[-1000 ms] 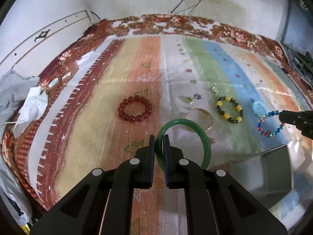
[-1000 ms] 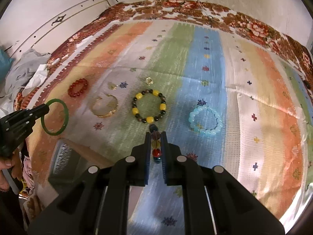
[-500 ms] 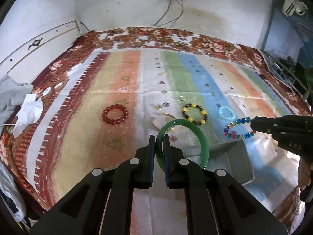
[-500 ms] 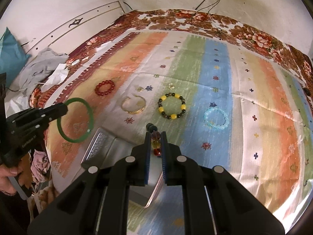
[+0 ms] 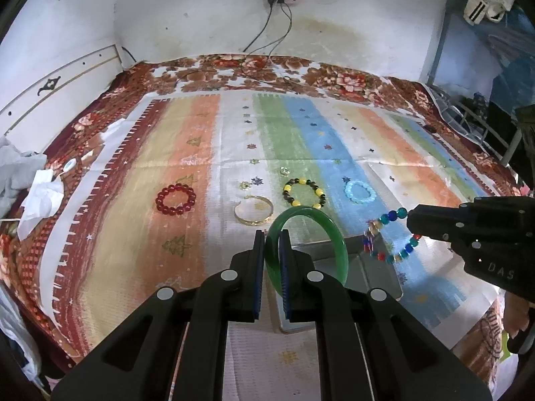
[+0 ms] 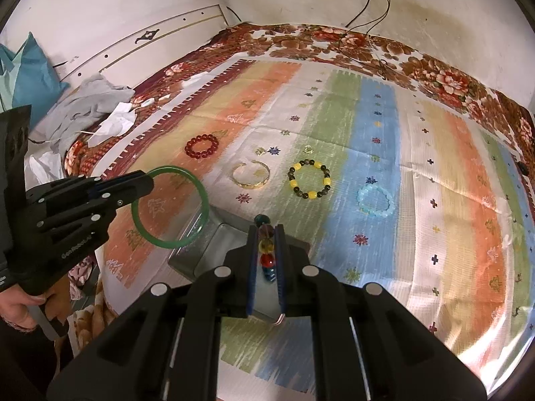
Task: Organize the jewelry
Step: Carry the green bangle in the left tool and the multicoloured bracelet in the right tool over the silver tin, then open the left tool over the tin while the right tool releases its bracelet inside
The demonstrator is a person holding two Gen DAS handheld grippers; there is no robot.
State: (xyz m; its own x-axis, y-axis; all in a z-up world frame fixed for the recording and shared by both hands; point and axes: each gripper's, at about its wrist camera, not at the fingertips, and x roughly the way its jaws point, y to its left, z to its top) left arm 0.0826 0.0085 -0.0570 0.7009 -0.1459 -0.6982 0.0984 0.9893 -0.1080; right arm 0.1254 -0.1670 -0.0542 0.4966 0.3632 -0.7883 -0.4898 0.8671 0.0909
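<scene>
The green bangle (image 5: 309,234) was clamped by its rim between the fingers of the left gripper (image 5: 272,237), held in the air above the grey tray (image 5: 378,267). The multicoloured bead bracelet (image 5: 389,237) hung pinched in the closed right gripper (image 6: 265,234), also over the tray. On the striped cloth (image 6: 451,183) beyond lay, left to right and apart from one another, a red bead bracelet (image 6: 201,146), a gold cuff (image 6: 251,174), a yellow-and-dark bead bracelet (image 6: 310,180) and a pale blue bead bracelet (image 6: 375,200).
</scene>
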